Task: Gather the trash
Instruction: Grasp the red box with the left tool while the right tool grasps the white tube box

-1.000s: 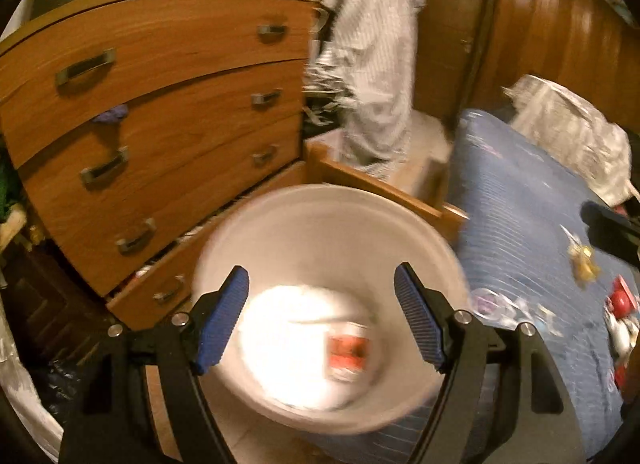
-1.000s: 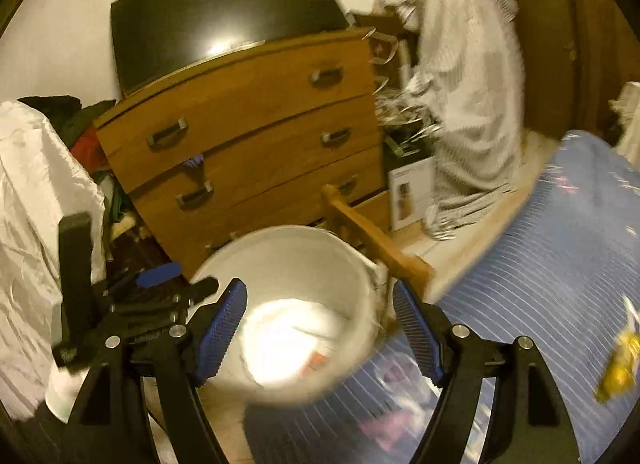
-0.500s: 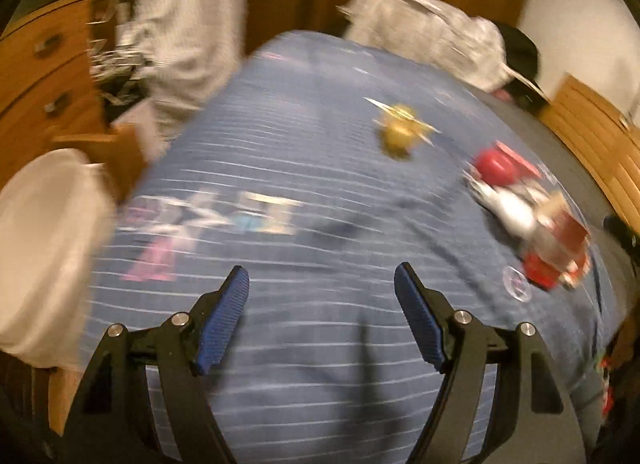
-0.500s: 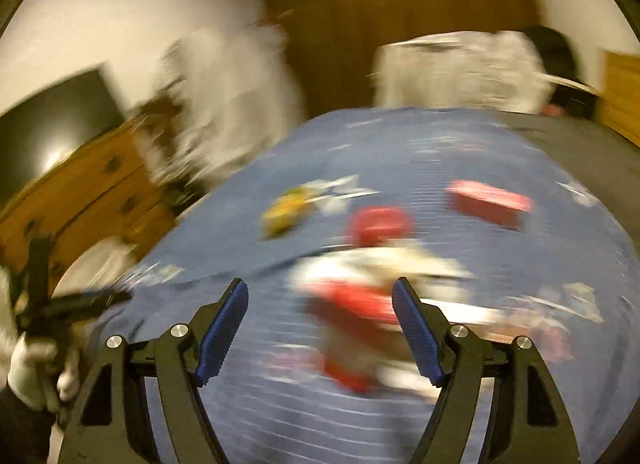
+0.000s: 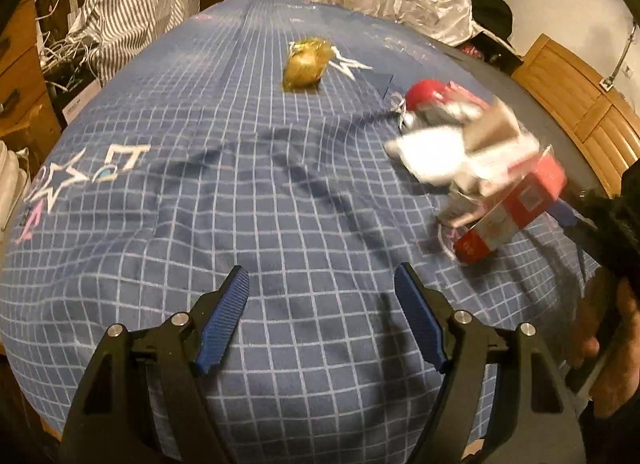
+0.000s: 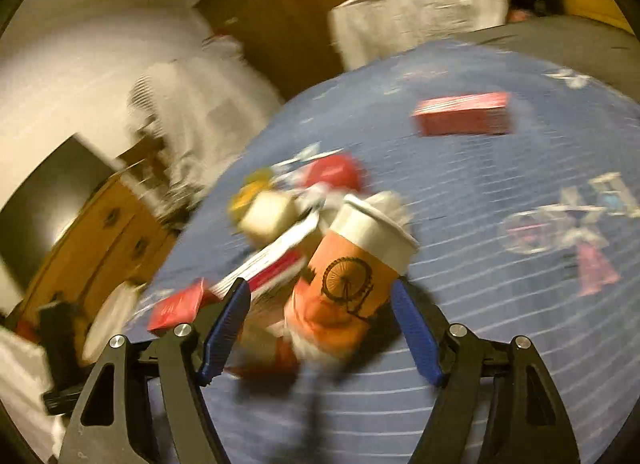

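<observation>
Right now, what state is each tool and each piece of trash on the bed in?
Left tool: open, empty, over bare blanket.
Right tool: open, nothing gripped, orange paper cup between its fingers.
Orange paper cup: tilted, white lid on, in the trash pile.
Gold wrapper: crumpled, lying alone on the blue blanket.
Red box: lying flat, apart from the pile.
Red and white carton: on its side, blurred.

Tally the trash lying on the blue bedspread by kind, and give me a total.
Paper cup: 1
Red boxes: 3
Gold wrapper: 1
Red round item: 1
White crumpled piece: 1
Total: 7. The pile is blurred and may hide more.
</observation>
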Action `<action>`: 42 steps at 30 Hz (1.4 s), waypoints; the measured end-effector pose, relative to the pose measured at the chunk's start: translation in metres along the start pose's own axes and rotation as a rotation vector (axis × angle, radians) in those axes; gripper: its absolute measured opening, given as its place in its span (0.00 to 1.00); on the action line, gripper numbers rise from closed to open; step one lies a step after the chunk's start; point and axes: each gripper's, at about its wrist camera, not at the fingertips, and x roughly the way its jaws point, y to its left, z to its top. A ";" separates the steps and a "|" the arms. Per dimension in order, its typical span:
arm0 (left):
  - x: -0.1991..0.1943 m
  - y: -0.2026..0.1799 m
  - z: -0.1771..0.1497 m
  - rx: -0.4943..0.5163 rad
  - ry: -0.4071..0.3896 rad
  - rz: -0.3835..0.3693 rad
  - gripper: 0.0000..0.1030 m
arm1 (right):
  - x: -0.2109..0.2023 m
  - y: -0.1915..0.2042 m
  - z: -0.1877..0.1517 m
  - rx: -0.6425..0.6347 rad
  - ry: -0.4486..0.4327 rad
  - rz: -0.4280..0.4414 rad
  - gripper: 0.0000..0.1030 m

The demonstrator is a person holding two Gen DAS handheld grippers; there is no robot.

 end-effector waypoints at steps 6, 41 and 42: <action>-0.004 0.004 -0.007 -0.002 -0.007 0.006 0.73 | -0.037 0.036 0.000 -0.146 -0.100 -0.101 0.72; -0.011 0.067 0.030 -0.183 -0.054 0.175 0.82 | -0.045 0.000 -0.020 -0.389 0.100 -0.164 0.73; -0.011 0.065 0.031 -0.171 -0.044 0.154 0.82 | -0.042 0.007 -0.015 -0.457 0.118 -0.158 0.73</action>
